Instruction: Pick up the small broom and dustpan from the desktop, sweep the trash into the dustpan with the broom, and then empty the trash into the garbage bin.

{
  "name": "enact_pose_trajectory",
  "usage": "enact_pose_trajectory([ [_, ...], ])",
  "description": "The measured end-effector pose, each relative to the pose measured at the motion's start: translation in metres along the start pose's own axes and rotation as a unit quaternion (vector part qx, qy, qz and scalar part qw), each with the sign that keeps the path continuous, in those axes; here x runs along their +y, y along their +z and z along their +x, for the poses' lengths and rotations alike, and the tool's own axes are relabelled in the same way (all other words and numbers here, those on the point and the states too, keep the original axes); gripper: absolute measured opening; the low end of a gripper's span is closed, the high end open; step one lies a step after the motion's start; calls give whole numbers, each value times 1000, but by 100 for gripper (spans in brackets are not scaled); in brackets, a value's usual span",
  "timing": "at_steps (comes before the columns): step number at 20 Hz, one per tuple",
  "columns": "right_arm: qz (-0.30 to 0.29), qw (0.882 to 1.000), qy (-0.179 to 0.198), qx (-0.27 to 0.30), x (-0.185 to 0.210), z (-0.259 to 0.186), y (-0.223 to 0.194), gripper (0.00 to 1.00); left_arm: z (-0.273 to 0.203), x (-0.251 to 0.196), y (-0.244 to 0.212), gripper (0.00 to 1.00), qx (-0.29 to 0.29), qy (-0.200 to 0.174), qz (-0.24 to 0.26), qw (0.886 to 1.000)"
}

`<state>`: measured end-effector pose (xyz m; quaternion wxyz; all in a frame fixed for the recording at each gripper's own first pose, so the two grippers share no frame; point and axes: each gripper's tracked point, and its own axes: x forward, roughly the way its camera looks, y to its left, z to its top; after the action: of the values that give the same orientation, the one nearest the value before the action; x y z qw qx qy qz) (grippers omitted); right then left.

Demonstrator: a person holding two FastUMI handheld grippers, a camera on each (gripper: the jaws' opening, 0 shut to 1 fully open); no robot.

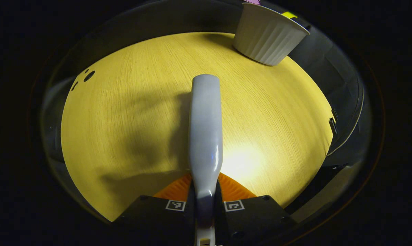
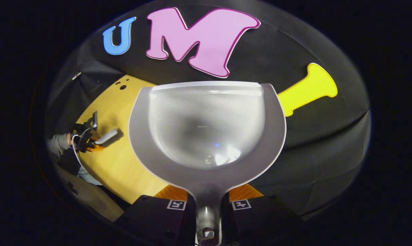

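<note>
My left gripper (image 1: 205,191) is shut on the small broom (image 1: 206,130), a pale grey bar that sticks straight out ahead over the wooden desktop (image 1: 123,119); its bristles are hidden. The white ribbed garbage bin (image 1: 267,36) stands at the far right of the desktop. My right gripper (image 2: 207,196) is shut on the handle of the grey dustpan (image 2: 206,126). The pan is lifted, its hollow faces the camera, and nothing lies in it. In the right gripper view, the left gripper (image 2: 89,141) holds the broom (image 2: 106,136) above the desktop (image 2: 120,164) at the far left.
Small round holes (image 1: 89,76) mark the desktop's far left corner. Black cloth walls close in the booth behind and to the right. A grey sleeve (image 2: 57,143) reaches in at the left edge of the right gripper view.
</note>
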<state>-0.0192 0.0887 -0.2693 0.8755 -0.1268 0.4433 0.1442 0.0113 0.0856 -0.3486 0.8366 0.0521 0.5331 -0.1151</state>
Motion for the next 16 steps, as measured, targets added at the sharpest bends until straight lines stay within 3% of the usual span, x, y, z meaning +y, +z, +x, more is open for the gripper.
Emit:
enact_pose_trajectory([
  [7, 17, 997, 76, 12, 103, -9, -80, 33, 5, 1, 0, 27, 16, 7, 14, 1000],
  [16, 11, 988, 124, 94, 216, 69, -178, 33, 7, 2, 1, 29, 24, 15, 23, 999],
])
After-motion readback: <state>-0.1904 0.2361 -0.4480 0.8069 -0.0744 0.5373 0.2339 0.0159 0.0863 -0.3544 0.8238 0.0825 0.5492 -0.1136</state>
